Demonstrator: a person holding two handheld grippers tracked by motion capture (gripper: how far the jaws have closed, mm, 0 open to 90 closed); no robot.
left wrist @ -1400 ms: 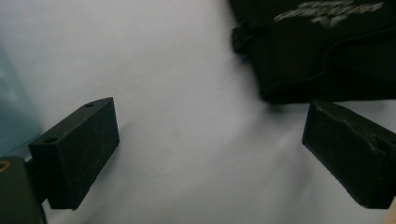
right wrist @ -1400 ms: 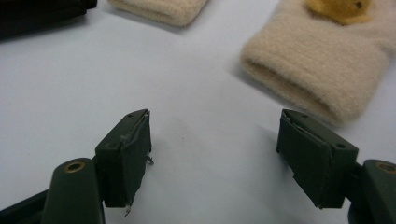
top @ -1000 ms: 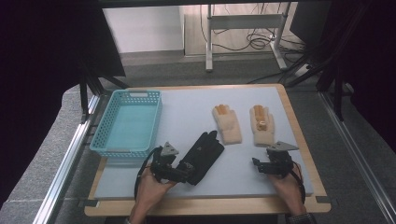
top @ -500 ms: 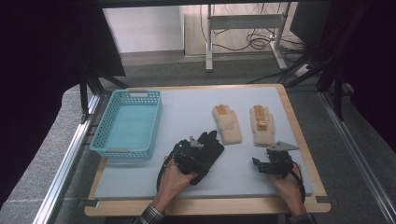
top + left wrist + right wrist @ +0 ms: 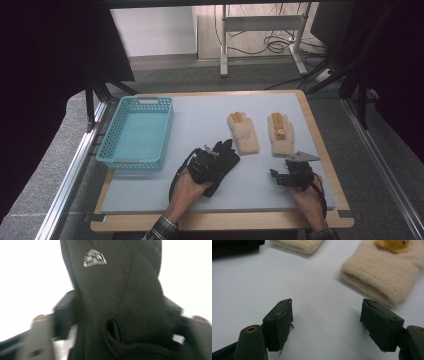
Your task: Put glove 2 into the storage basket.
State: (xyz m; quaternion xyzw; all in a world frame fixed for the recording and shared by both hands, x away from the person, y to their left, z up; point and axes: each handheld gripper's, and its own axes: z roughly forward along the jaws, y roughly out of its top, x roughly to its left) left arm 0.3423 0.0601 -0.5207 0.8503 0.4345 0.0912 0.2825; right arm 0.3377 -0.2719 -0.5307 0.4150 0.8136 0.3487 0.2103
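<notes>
The left gripper [image 5: 207, 162] has slid in from the near-left part of the surface [image 5: 200, 112] and now sits over the wrist end of the black glove [image 5: 226, 152], which lies near the middle, between the blue basket [image 5: 137, 131] and the two cream gloves. Its fingers have just been closing, with the glove's cuff between them. In the left gripper view the black fabric [image 5: 117, 302] bunches up between the two jaws, which stand close against it on both sides, so the cuff looks clamped and the glove seems ready to be lifted, probably toward the basket.

The right gripper [image 5: 284, 176] rests at the near-right, in the same place as a second ago. Its fingers [image 5: 279, 322] stand well apart over bare surface, holding nothing.

The high view gives the layout: the basket is empty, and the cream gloves [image 5: 243, 132] lie side by side beyond the grippers. The left gripper view adds a small silver triangular logo [image 5: 95, 258] on the black glove. The right gripper view shows the ribbed cuff of the nearer cream glove [image 5: 379, 282] just ahead of its open fingers.
</notes>
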